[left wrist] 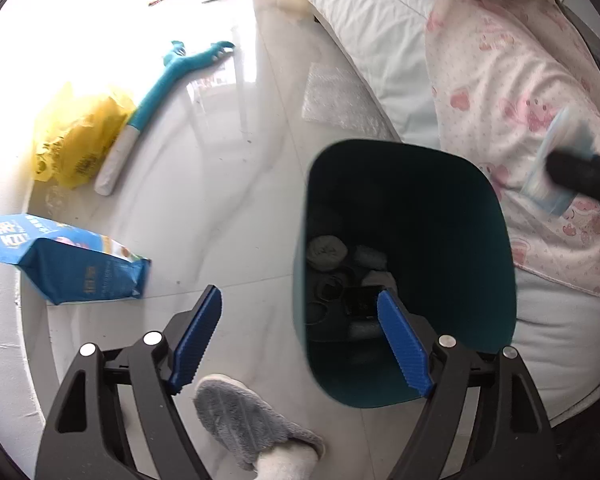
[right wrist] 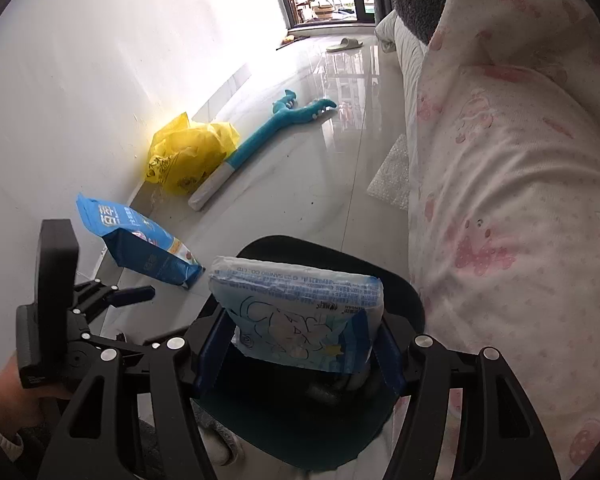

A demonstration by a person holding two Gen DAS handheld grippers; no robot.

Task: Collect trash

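A dark teal bin [left wrist: 480,280] stands on the floor against the bed, with several crumpled bits of trash at its bottom. My left gripper [left wrist: 300,340] hangs open over the bin's left rim, nothing between its blue pads [left wrist: 198,340]. In the right wrist view my right gripper [right wrist: 300,346] is shut on a blue-and-white soft packet [right wrist: 300,312], held above the bin [right wrist: 340,412]. The left gripper [right wrist: 116,296] shows at that view's left, held by a hand [right wrist: 4,396]. The right gripper [left wrist: 580,176] and its packet [left wrist: 548,168] appear blurred over the quilt.
On the floor by the wall lie a blue snack bag [left wrist: 72,260], a yellow plastic bag [left wrist: 76,136] and a teal long-handled tool [left wrist: 160,92]. Bubble wrap [left wrist: 340,96] lies beside the bed with its pink-patterned quilt [left wrist: 500,80]. A grey slipper [left wrist: 240,416] stands near the bin.
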